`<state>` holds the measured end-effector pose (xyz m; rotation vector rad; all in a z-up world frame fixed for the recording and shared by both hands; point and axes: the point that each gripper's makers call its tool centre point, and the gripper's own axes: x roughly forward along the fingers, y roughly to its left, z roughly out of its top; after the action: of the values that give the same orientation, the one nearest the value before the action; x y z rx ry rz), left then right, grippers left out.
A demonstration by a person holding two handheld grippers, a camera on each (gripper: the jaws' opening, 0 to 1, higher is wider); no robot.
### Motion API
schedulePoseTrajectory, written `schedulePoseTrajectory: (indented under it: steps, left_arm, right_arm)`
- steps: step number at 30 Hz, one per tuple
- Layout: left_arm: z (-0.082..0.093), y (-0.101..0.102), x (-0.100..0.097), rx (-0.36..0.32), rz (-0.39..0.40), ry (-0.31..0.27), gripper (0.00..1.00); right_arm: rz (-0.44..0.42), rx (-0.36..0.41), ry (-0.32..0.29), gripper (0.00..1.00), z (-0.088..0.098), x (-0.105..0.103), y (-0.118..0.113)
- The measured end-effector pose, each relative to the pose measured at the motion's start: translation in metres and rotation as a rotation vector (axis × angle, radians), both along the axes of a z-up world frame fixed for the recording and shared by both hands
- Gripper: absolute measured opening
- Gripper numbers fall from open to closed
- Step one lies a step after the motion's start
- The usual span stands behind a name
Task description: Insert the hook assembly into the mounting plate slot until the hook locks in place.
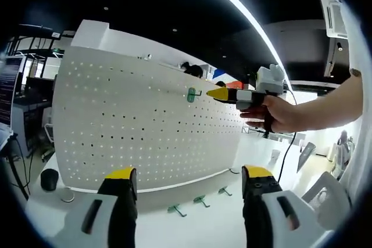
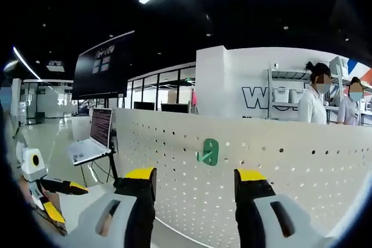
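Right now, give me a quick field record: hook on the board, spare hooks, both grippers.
board: white pegboard, standing upright on the white table
mounted hook: green hook sits on the board face
spare hooks: three green hooks lying on the table at the board's foot
right gripper: open, empty, tips just right of the mounted hook
left gripper: open, empty, back from the board
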<state>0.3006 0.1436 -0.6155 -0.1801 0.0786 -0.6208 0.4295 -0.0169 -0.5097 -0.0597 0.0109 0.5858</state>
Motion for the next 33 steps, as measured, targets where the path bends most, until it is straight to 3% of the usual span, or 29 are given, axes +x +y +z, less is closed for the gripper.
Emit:
schedulePoseTrajectory:
  steps: [15,30,33]
  left_arm:
    - [0.006,0.001,-0.003,0.021,0.004,-0.013,0.8]
    - [0.013,0.0,-0.011,0.003,0.019,-0.027,0.84]
    - [0.013,0.001,-0.012,0.026,0.016,-0.033,0.84]
  right_arm:
    - [0.042,-0.046,-0.025,0.56,-0.02,-0.044,-0.027]
    - [0.02,-0.016,-0.018,0.57,-0.032,-0.079,-0.064]
    - [0.021,-0.002,-0.023,0.58,-0.032,-0.085,-0.067]
